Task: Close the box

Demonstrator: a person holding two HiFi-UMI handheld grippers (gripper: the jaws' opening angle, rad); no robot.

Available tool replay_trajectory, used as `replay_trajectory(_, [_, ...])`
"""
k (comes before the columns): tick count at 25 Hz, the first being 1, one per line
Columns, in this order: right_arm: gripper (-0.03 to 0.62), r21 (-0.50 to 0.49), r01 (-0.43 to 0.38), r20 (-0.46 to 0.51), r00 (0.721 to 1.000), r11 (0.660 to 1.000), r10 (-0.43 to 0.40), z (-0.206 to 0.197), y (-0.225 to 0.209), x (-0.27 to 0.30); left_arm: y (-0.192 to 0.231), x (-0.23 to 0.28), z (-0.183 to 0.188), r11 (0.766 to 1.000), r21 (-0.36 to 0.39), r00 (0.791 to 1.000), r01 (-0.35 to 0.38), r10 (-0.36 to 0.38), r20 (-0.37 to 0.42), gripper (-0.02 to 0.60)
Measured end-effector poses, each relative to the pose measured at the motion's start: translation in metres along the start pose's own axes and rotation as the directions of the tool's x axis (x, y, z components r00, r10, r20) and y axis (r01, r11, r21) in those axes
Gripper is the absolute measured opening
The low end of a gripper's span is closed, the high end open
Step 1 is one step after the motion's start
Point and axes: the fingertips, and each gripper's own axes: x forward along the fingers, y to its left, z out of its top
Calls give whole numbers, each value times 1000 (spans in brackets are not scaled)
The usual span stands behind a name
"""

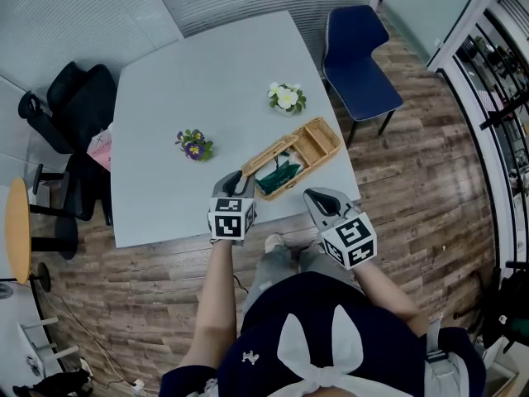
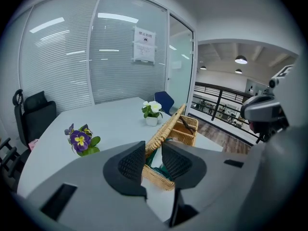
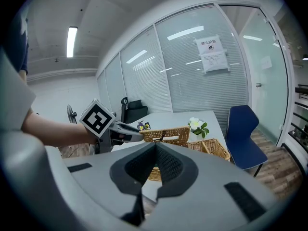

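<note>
The room is an office meeting room. Ahead of the left gripper (image 2: 153, 153), a white table (image 2: 115, 117) reaches toward glass partition walls (image 2: 62, 66) lined with slatted blinds, and one pane carries a printed notice (image 2: 144, 45). A black swivel chair (image 2: 34, 117) stands to that gripper's left. A blue chair (image 2: 165, 100) sits past the table's far end, with a railed walkway (image 2: 219, 105) to the right beyond it.

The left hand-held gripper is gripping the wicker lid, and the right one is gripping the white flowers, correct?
Not quite. The right hand-held gripper grips nothing: the right gripper view shows its jaws together and empty, well away from the white flowers. The left hand-held gripper does grip the wicker lid.
</note>
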Motion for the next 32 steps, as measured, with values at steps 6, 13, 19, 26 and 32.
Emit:
replay_trajectory(6, [5, 2, -1, -5, 1000, 1000, 1, -3, -2, 2, -3, 2, -3, 999, 32, 1000, 9, -9, -11, 110])
replay_trajectory(13, [6, 3, 1, -3, 1000, 1000, -1, -3, -3, 2, -8, 2, -8, 998, 54, 1000, 20, -19, -24, 114])
replay_trajectory(19, [5, 7, 7, -11, 1000, 1000, -7, -6, -4, 2, -10, 2, -11, 996, 89, 999, 24, -21, -35, 114])
replay_trajectory(26, [5, 8, 10, -23, 1000, 1000, -10, -9, -5, 1, -16, 1, -15, 983, 180, 998, 23, -12, -61, 114])
replay_trajectory(32, [5, 6, 9, -27, 1000, 1000, -9, -10, -5, 3, -23, 3, -26, 958, 285, 995, 32, -2, -104, 118])
